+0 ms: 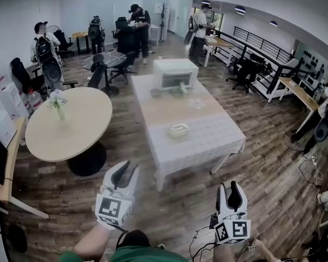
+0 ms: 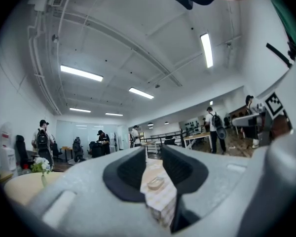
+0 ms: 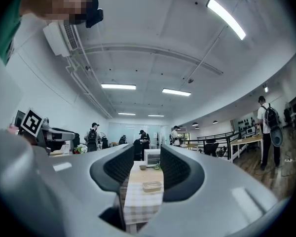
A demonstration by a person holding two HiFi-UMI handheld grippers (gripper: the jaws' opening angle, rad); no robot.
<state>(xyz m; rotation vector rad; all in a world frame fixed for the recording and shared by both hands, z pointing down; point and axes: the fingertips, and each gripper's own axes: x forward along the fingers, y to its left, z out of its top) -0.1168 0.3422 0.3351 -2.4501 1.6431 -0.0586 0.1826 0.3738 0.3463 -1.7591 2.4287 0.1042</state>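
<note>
Left claw (image 1: 126, 167) and right claw (image 1: 231, 186) both gape empty, well short of the desk (image 1: 218, 140); its dish (image 1: 179, 130), perhaps plastic, sits untouched.

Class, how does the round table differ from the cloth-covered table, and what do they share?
The round table has a bare pale top; the cloth-covered table is rectangular under a light cloth. The round table bears a flower vase; the cloth-covered table a white box-like appliance and a shallow container. Both stand on the wood floor.
</note>
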